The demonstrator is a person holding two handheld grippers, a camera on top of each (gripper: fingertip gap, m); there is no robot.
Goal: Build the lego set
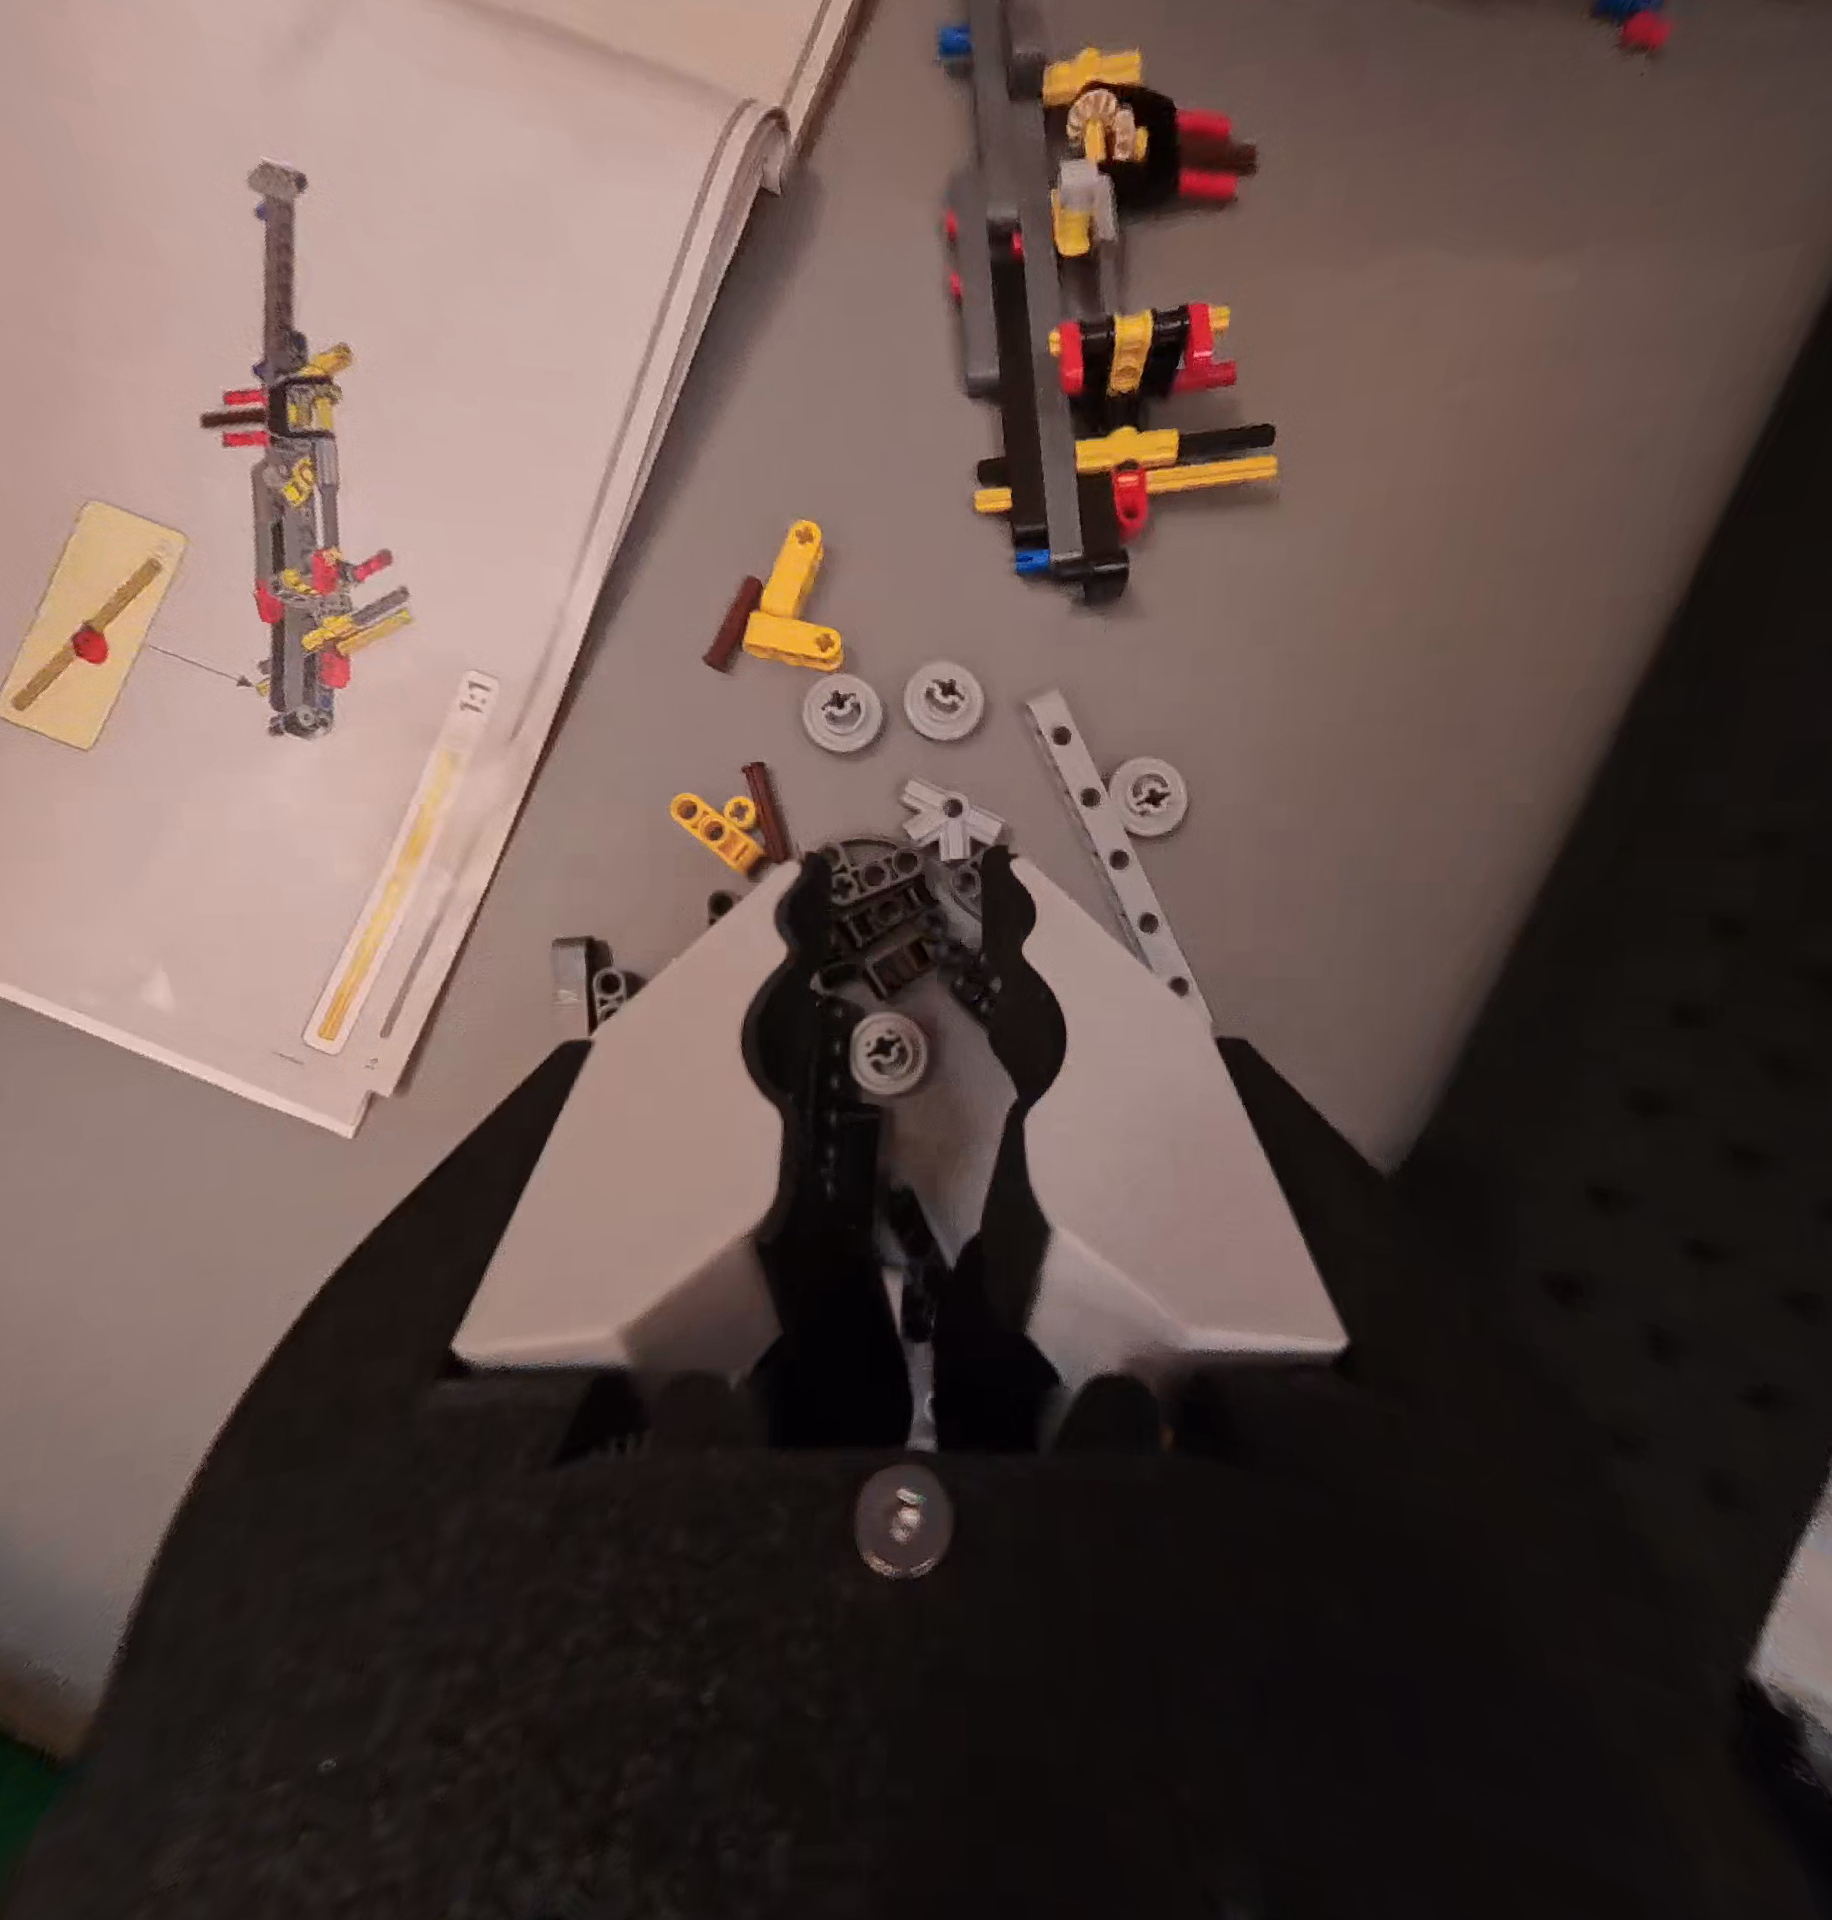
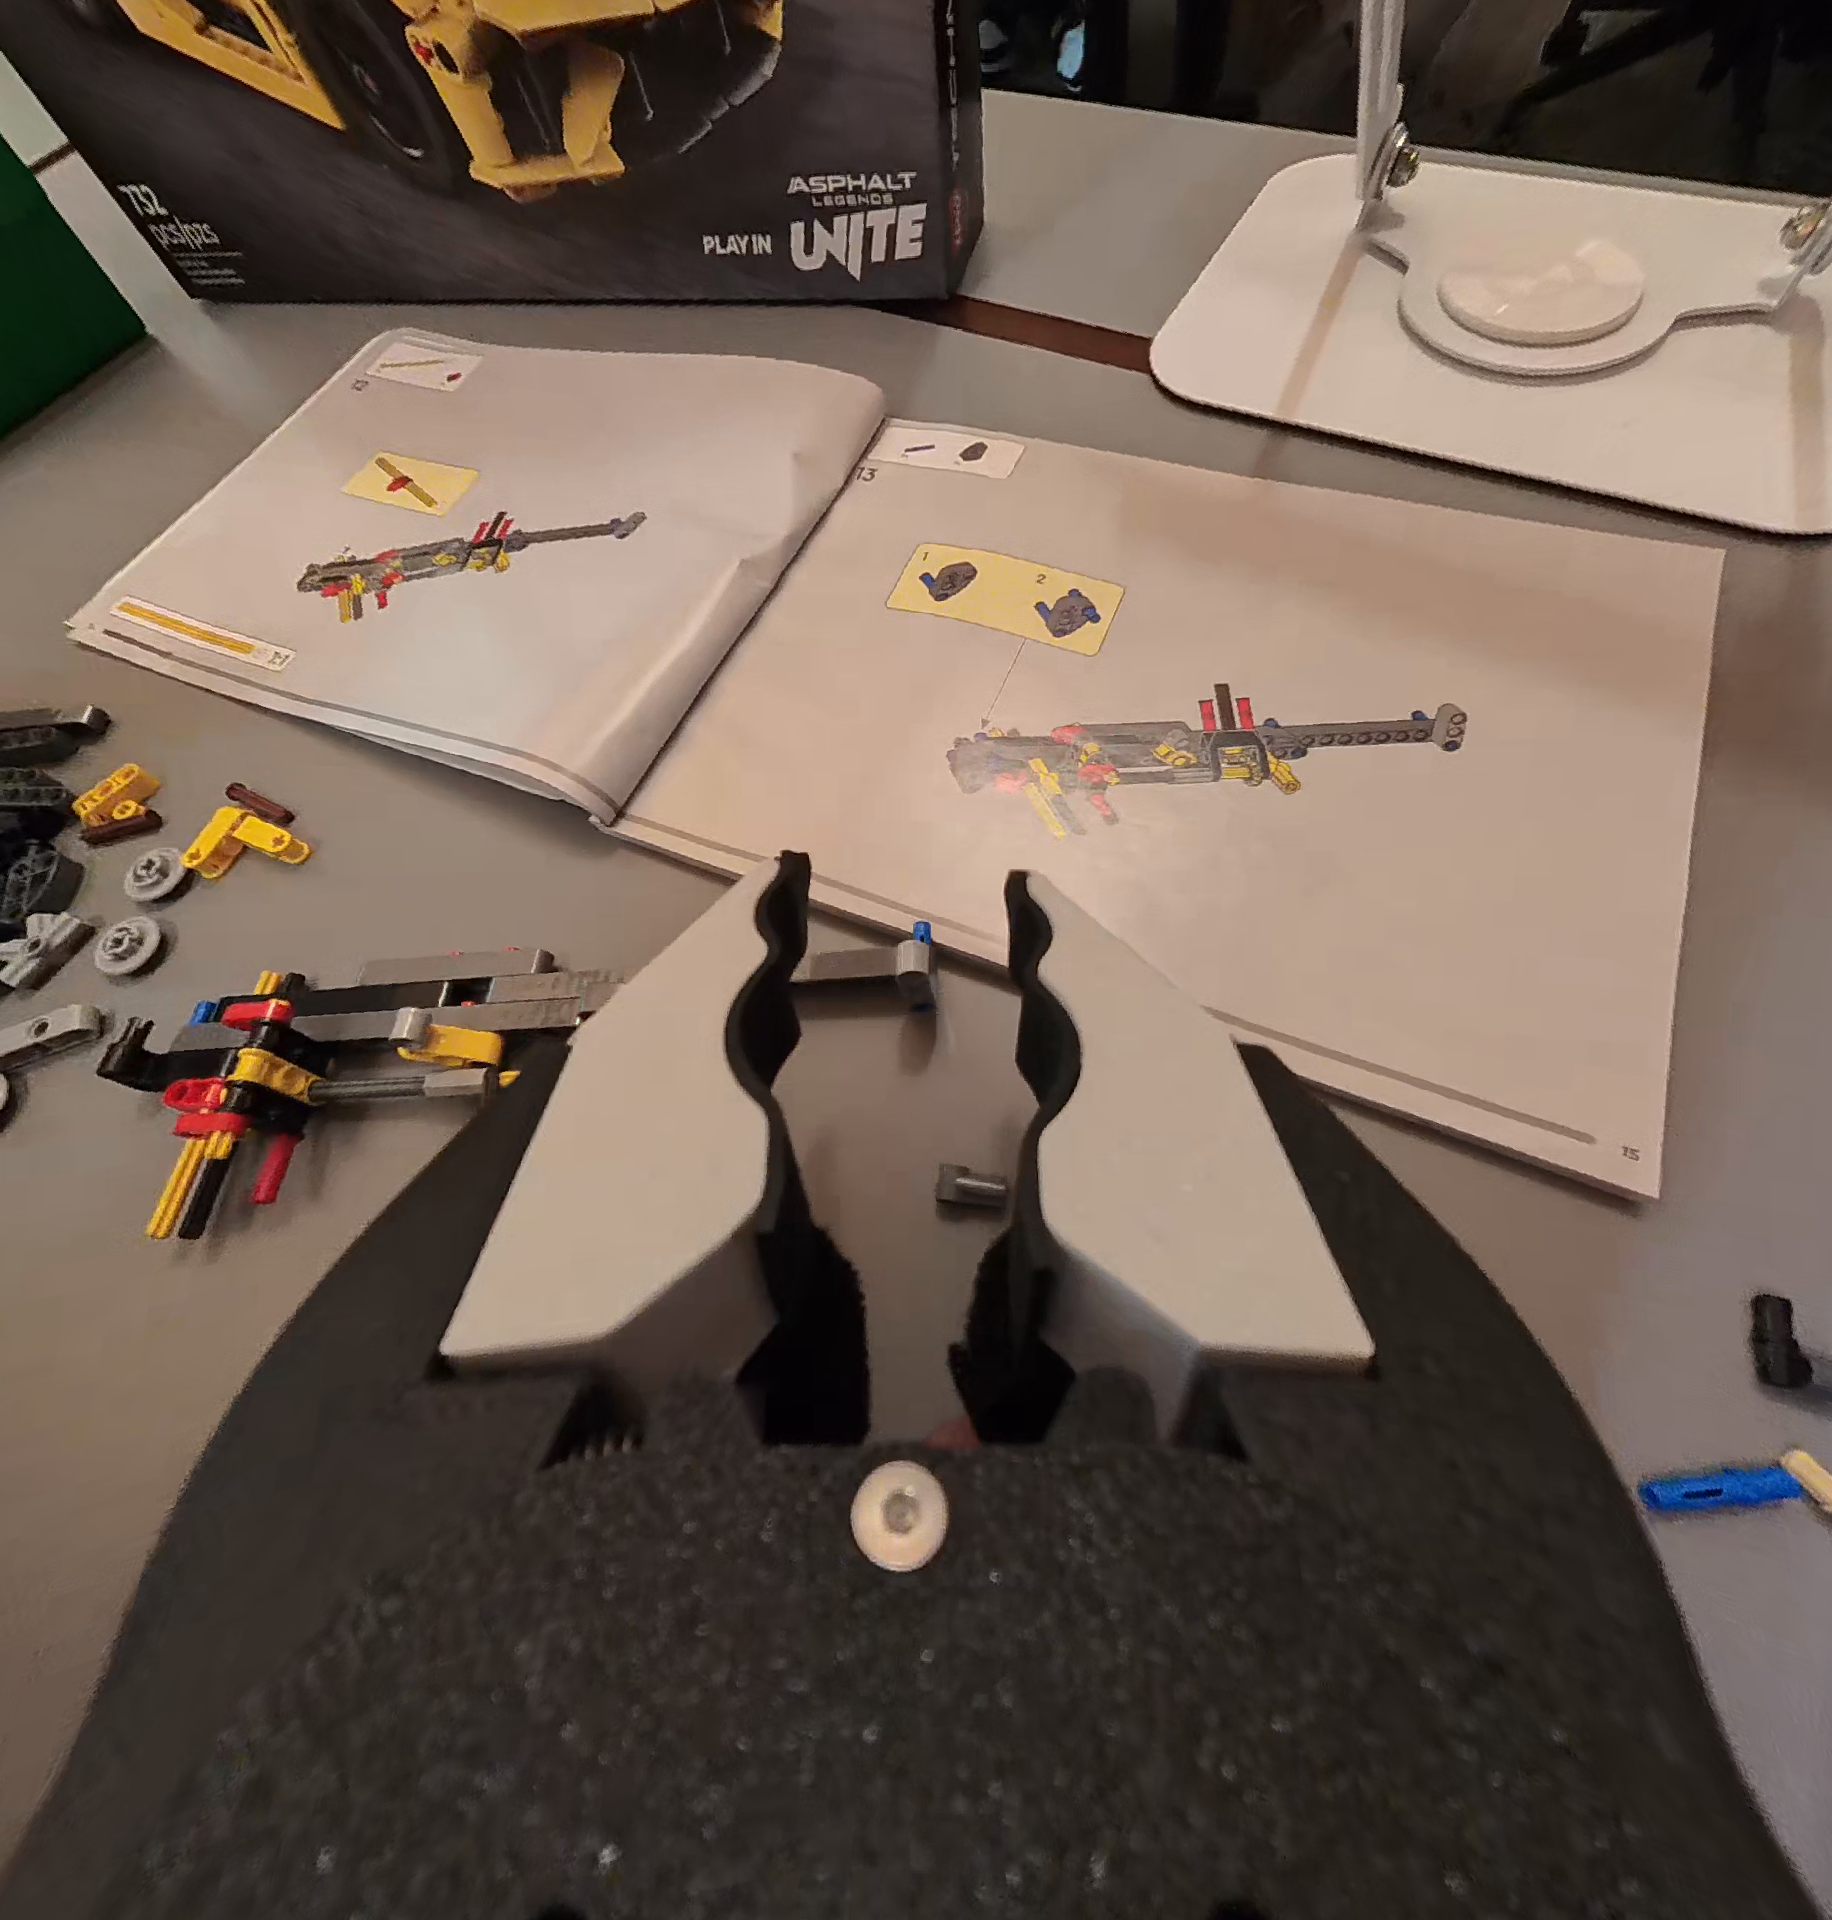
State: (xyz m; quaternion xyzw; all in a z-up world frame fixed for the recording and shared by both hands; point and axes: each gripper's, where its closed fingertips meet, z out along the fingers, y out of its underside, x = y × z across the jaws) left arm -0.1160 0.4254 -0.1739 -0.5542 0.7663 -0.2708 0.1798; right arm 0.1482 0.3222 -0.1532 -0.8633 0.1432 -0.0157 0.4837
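Observation:
The half-built long grey and black assembly [image 1: 1037, 343] with yellow and red parts lies on the grey table; in the right wrist view it [image 2: 320, 1039] lies left of my right gripper, its blue-pinned end [image 2: 917, 961] showing between the fingers. My left gripper [image 1: 901, 868] is open and hovers over a pile of dark grey parts [image 1: 881, 914], with a grey pulley wheel [image 1: 888, 1051] between its fingers. My right gripper [image 2: 904, 873] is open and empty at the near edge of the open manual [image 2: 1255, 935]. A small grey connector [image 2: 969, 1184] lies on the table between its fingers.
Loose yellow connectors [image 1: 798, 613], grey wheels [image 1: 943, 701] and a light grey beam [image 1: 1104, 842] lie around the pile. The set's box [image 2: 538, 145] and a white stand base [image 2: 1514, 416] stand behind the manual. A blue pin [image 2: 1712, 1488] and black connector [image 2: 1779, 1340] lie right. The table edge [image 1: 1577, 831] runs along the right. Measured from the fingertips, the blue pin [image 2: 1712, 1488] is 15 centimetres or so from the right gripper and 45 centimetres from the left.

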